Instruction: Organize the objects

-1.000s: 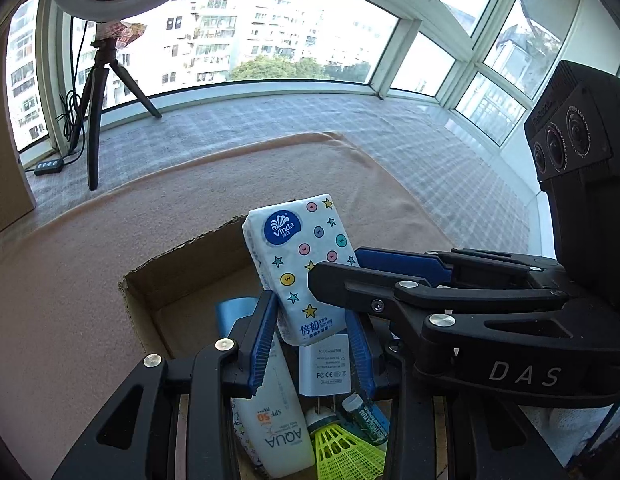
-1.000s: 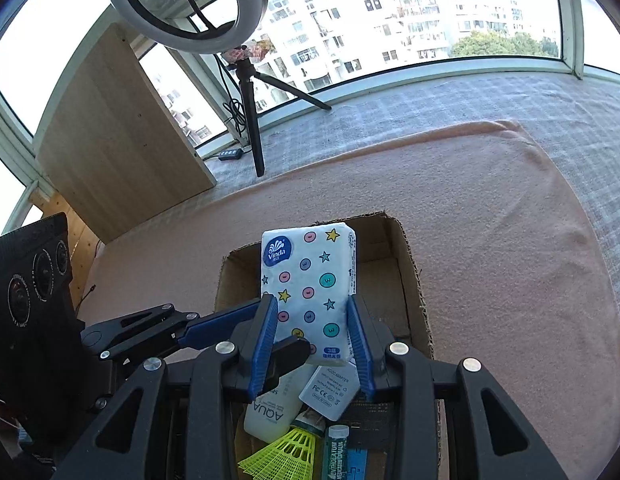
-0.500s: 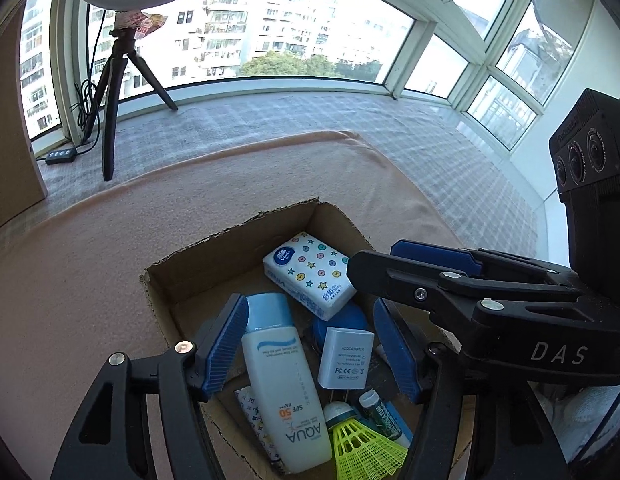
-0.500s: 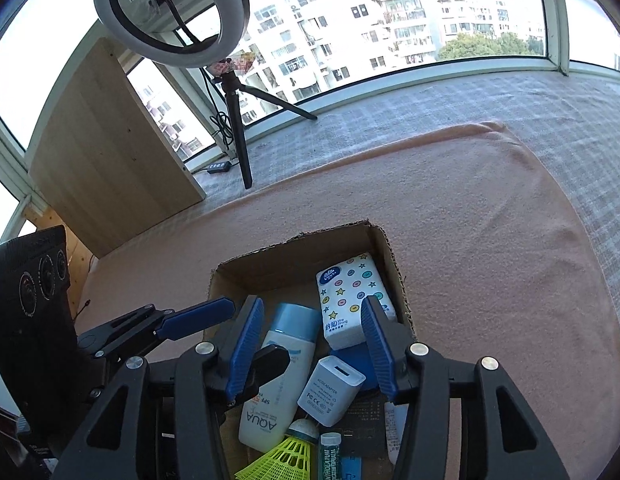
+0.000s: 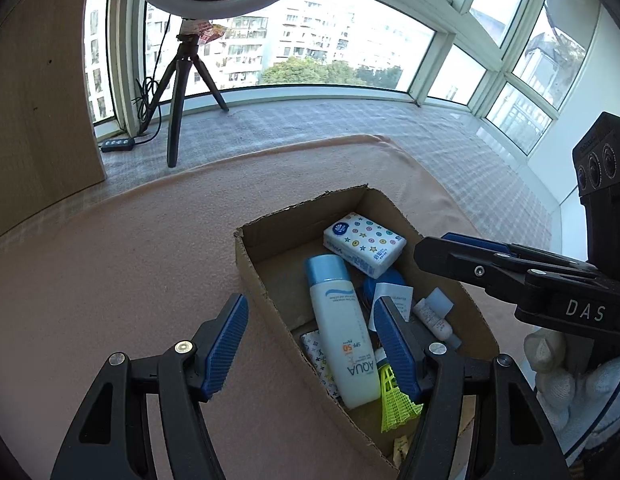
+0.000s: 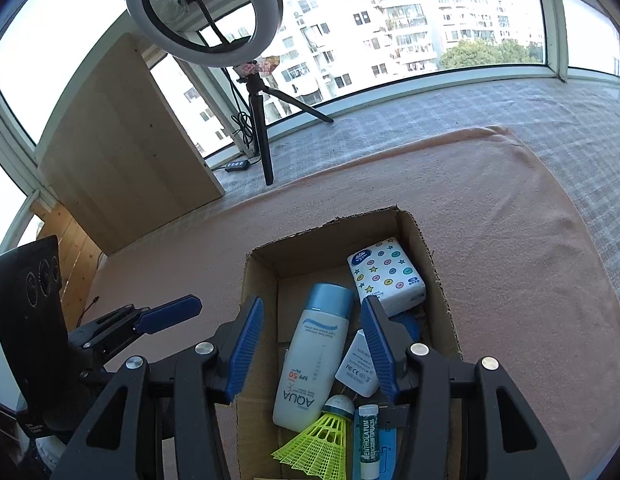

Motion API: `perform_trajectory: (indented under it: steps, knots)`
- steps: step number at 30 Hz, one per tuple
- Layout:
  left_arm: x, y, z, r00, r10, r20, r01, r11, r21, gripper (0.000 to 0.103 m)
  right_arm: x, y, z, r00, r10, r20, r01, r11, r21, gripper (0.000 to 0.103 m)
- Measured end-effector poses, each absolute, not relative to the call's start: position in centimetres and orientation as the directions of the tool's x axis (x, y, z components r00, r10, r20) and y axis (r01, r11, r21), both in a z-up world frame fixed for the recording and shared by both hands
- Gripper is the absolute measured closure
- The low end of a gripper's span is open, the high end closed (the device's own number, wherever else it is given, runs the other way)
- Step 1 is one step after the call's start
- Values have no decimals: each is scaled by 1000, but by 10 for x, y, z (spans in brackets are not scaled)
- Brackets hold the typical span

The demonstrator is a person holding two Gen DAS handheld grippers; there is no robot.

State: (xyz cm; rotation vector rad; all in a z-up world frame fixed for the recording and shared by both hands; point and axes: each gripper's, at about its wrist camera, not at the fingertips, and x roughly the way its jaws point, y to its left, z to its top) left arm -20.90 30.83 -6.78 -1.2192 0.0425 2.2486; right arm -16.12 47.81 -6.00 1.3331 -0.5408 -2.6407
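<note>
Tissues (image 5: 364, 242) lie flat in the far corner of the cardboard box (image 5: 257, 276), resting partly on a blue item, with the sunscreen bottle (image 5: 342, 332) beside them, and we hold nothing now. Our left gripper (image 5: 310, 344) stands with jaws wide, one finger outside the box's near wall and the other over its contents; its jaws have just been opening, with nothing between them. Our right gripper (image 6: 310, 346) has jaws moderately apart above the bottle and the white charger (image 6: 356, 364), also just opened and gripping nothing.

We judge the placing step finished and the job now is to get clear cleanly. We should lift both grippers straight up before swinging away, so no finger catches the cardboard rim or drags the yellow shuttlecock (image 6: 322, 432) or the lip balm tube (image 6: 368, 436) out of place. The tissue pack looks soft and sits slightly tilted, so we need not press it down. Whatever we fetch next, we should pick a free spot on the bare box floor at the far left.
</note>
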Motion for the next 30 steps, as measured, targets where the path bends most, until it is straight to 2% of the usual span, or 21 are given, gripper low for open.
perform_trajectory:
  steps: [4, 6, 14, 18, 25, 30]
  knots:
    - [-194, 276, -60, -452, 438, -777, -463, -860, -215, 34, -149, 459, -55, -607, -279, -744, -27, -929, 370, 53]
    - [-185, 260, -57, -472, 412, -779, -442, -876, -195, 30, -142, 447, -52, -611, -287, -738, -12, -929, 371, 49]
    - [-146, 194, -38, -541, 360, -760, -357, -917, -181, 26, -116, 398, -44, -615, -310, -725, 46, -932, 360, 48]
    - [-126, 161, -31, -564, 336, -754, -318, -931, -177, 18, -103, 374, -41, -617, -323, -718, 71, -931, 359, 46]
    - [-91, 112, -20, -603, 274, -749, -247, -957, -152, 16, -80, 328, -36, -609, -332, -720, 124, -937, 327, 42]
    - [-67, 91, -22, -615, 227, -755, -207, -971, -123, 11, -67, 298, -32, -617, -332, -713, 151, -940, 307, 32]
